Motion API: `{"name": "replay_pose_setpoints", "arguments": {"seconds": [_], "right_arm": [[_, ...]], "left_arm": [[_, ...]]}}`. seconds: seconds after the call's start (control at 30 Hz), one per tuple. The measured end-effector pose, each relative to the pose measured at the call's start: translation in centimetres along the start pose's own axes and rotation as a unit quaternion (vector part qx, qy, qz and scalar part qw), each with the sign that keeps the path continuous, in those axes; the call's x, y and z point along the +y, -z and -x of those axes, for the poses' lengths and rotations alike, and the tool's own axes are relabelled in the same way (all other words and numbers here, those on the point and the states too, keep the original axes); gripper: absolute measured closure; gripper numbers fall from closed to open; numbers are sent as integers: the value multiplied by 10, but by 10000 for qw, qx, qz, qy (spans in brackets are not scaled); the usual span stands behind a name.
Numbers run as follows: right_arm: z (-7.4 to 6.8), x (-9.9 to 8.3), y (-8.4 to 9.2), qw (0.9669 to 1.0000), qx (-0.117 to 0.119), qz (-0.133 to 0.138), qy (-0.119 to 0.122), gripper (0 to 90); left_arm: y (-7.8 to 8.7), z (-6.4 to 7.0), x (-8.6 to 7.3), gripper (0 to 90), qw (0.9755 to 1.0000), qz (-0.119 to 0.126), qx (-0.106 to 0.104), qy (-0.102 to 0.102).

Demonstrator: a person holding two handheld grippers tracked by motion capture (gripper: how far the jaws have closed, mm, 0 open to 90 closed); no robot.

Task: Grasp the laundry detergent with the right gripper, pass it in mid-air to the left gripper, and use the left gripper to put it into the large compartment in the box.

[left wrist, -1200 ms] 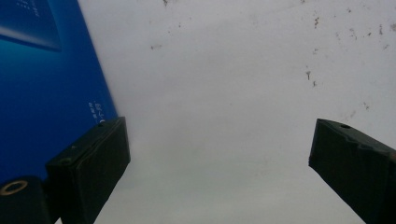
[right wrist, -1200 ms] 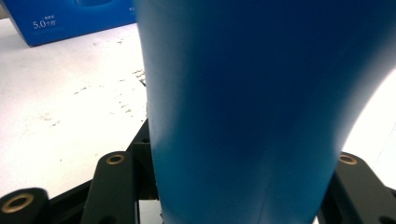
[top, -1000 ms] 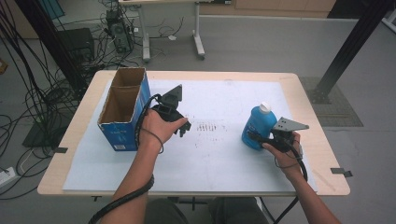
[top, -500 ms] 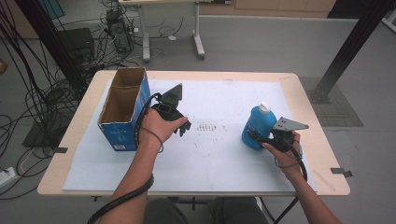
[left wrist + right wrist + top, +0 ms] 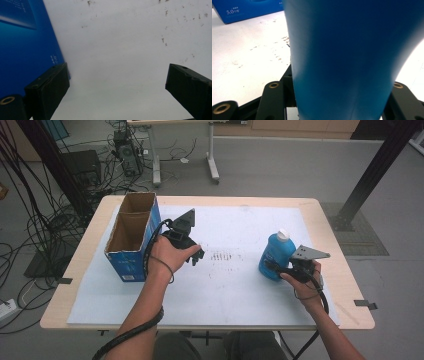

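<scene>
1. Blue bottle point(image 5: 276, 257) with a white cap stands upright on the white table sheet point(image 5: 235, 290), right at the right gripper's tip.
2. Open blue cardboard box point(image 5: 131, 236) stands just beside the left gripper, on its outer side.
3. Right gripper point(image 5: 272, 268) is clenched around the bottle's lower body.
4. Left gripper point(image 5: 196, 257) is released, its jaws spread wide over bare sheet, grasping nothing.

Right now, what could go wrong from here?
1. The right gripper is shut low on the upright blue bottle; being top-heavy above the grip, it might tip or slip when lifted.
2. The left gripper hangs open right beside the blue box; one jaw sits close to its wall and could nudge the box.
</scene>
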State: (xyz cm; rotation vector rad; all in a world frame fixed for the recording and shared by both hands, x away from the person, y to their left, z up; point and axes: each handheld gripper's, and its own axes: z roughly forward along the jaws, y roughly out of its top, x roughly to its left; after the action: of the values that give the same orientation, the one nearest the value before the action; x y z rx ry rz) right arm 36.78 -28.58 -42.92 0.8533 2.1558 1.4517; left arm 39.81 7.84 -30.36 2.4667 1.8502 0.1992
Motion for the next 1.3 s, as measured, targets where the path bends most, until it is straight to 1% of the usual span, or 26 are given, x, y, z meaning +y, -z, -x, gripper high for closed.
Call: {"name": "replay_pose_setpoints", "arguments": {"seconds": [0.17, 0.27, 0.37, 0.47, 0.57, 0.6, 0.63, 0.77, 0.8, 0.97, 1.0, 1.07, 1.13, 1.2, 1.23, 1.3], "right_arm": [[0, 1, 0, 10000, 1, -23, -6, 449], [0, 3, 0, 10000, 19, -68, -8, 449], [1, 5, 1, 10000, 23, -29, -59, 449], [2, 11, 2, 10000, 16, -21, -55, 450], [3, 17, 3, 10000, 28, -35, -39, 450], [4, 20, 3, 10000, 37, -49, -67, 450], [4, 22, 3, 9999, 44, -57, -85, 450], [5, 35, 2, 9999, 113, -78, -74, 450], [5, 38, 1, 9999, 137, -75, -66, 450], [4, 57, -3, 9996, 248, -138, 0, 450], [4, 61, -4, 9995, 281, -136, -7, 450], [4, 70, -7, 9991, 405, -147, -22, 450], [2, 78, -10, 9987, 486, -177, 33, 450], [1, 87, -14, 9982, 569, -194, 80, 450], [1, 90, -15, 9980, 602, -195, 92, 450], [-1, 101, -20, 9970, 727, -217, 128, 450]], "left_arm": [[2, 0, -2, 56, 10000, 28, -15, -23], [5, -1, -3, 58, 9999, 99, 2, -28], [8, -2, -4, 58, 9999, 119, 8, -49], [11, -3, -4, 59, 9999, 140, 0, -80], [17, -4, -5, 60, 9997, 214, -3, -111], [18, -4, -5, 60, 9997, 218, -16, -137], [21, -4, -5, 61, 9995, 272, -28, -154], [30, -5, -6, 60, 9990, 322, -37, -315], [33, -5, -6, 61, 9987, 340, -30, -382], [49, -7, -6, 60, 9975, 450, -8, -554], [53, -8, -6, 60, 9970, 464, 12, -620], [60, -10, -6, 61, 9965, 490, 17, -676], [68, -12, -5, 61, 9955, 529, 54, -786], [75, -14, -4, 61, 9949, 552, 43, -842], [81, -15, -4, 60, 9940, 579, 72, -927], [87, -16, -3, 61, 9930, 612, 80, -1010]]}}
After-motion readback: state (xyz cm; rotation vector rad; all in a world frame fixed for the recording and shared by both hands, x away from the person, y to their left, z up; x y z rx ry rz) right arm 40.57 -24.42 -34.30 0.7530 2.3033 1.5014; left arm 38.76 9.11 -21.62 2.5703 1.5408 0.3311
